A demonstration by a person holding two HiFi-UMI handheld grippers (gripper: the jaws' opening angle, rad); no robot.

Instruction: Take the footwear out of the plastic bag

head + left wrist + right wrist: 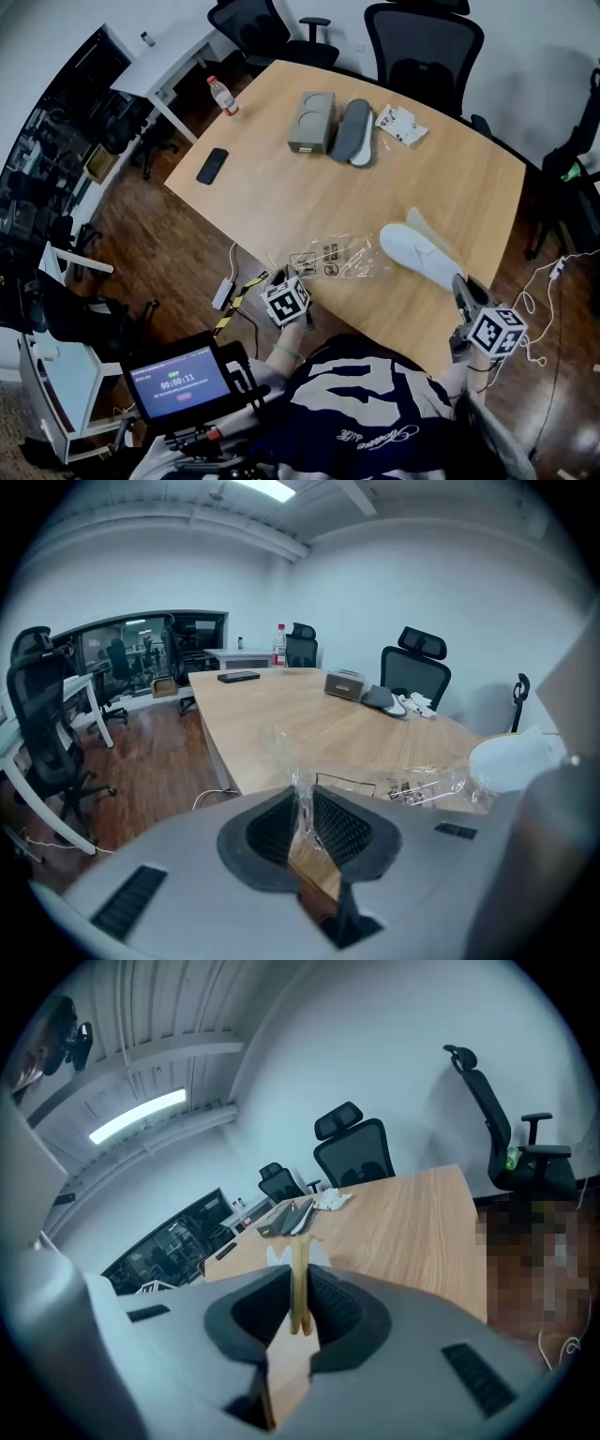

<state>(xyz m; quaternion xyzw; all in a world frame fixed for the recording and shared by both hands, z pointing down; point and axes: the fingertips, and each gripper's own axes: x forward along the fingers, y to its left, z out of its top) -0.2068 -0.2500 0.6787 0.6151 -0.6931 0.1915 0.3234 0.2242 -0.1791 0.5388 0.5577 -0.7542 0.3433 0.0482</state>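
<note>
Clamping jaws: left gripper (275,277) pinches the clear plastic bag (328,255), right gripper (459,283) pinches the white slipper (417,251) at the bag's end. Grey footwear (354,129), box (311,120), phone (212,165) lie well apart.

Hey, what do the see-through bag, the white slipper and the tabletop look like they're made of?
The clear crinkled bag looks like thin glossy plastic film: it creases, glints and is see-through. The white slipper is probably soft matte fabric or foam; it shows no shine. The light-brown table is wood or wood-look laminate with a satin finish and straight grain lines.
</note>
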